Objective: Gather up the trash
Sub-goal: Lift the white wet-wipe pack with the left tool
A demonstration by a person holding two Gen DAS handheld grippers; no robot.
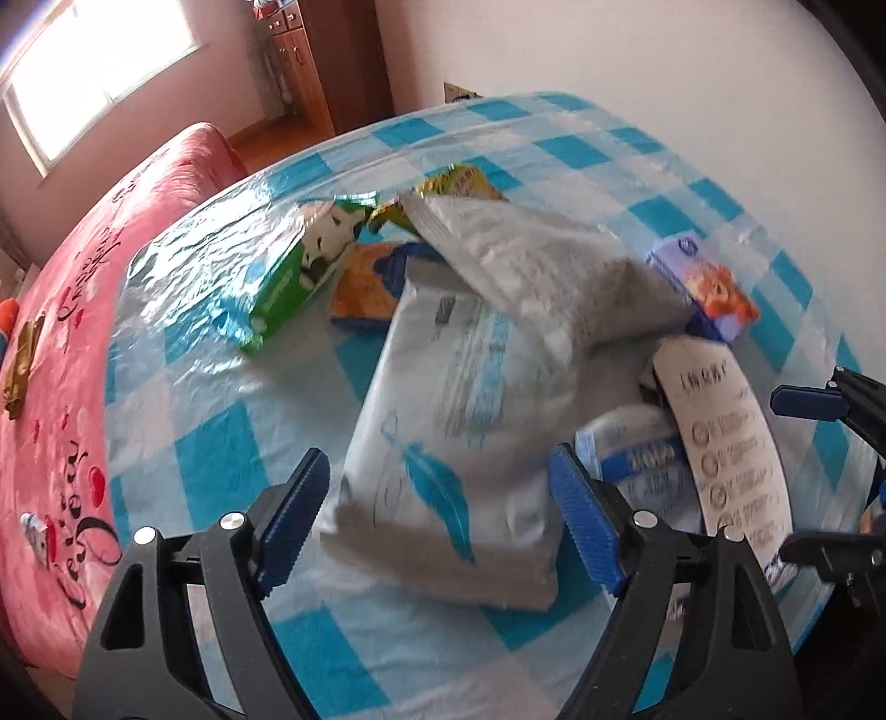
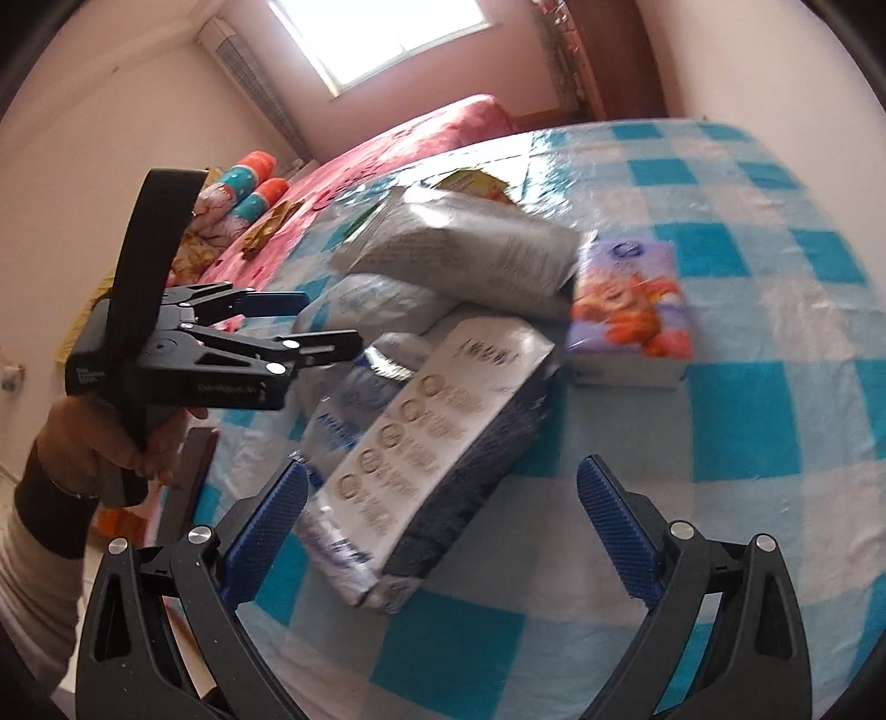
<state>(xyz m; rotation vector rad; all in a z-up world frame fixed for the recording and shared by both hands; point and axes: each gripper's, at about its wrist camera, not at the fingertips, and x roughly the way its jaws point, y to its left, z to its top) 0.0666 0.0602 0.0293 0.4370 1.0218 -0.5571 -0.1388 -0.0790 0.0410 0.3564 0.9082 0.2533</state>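
Both grippers (image 1: 437, 520) (image 2: 443, 526) agape, empty; soft, light, crinkly pack (image 1: 443, 443): pinch across stiff sealed edge.

1. Table (image 1: 183, 387) under a blue-and-white checked cover, glossy, standing against a white wall (image 1: 664, 72).
2. Pink bed (image 1: 66, 343) just beside the table, its spread printed with dark script and red hearts.
3. Small brown thing (image 1: 22, 360) lying on the bed; what it is cannot be told.
4. Rolled bedding (image 2: 249, 188), orange, teal and floral, at the bed's far end.
5. Bright window (image 2: 382, 39) above the bed.
6. Radiator (image 2: 249, 72) on the wall beside the window.
7. Brown wooden cabinet (image 1: 310, 61) in the far corner, on a wooden floor (image 1: 266, 138).
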